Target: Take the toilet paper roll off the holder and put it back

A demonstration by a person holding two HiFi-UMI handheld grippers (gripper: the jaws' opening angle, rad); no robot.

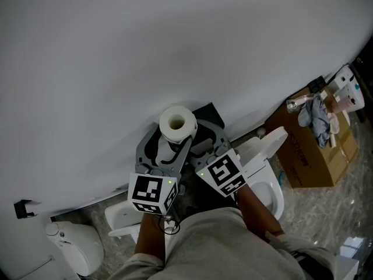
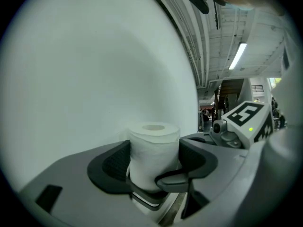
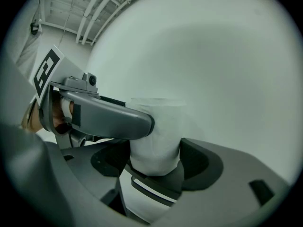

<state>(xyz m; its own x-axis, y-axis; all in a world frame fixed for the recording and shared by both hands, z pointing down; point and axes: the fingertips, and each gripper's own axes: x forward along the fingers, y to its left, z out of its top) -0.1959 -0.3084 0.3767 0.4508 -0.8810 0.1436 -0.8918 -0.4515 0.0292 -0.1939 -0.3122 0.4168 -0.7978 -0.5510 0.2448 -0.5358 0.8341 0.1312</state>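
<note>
The white toilet paper roll (image 1: 177, 123) stands upright, its core hole facing up, just in front of the black holder (image 1: 208, 116) on the wall. Both grippers reach up to it from below. In the left gripper view the roll (image 2: 154, 152) sits between the left gripper's (image 2: 154, 163) dark pads, which touch it on both sides. The right gripper's (image 3: 155, 161) pads flank the roll (image 3: 156, 131) the same way, and a grey finger (image 3: 111, 117) of the left gripper crosses in front. The roll's underside is hidden by dark gripper parts.
A plain white wall (image 1: 145, 51) fills the upper view. A white toilet (image 1: 273, 182) stands below right, with a cardboard box (image 1: 317, 153) of cloths and bottles beyond it. A white bin (image 1: 78, 247) and a small black bracket (image 1: 23, 207) are at lower left.
</note>
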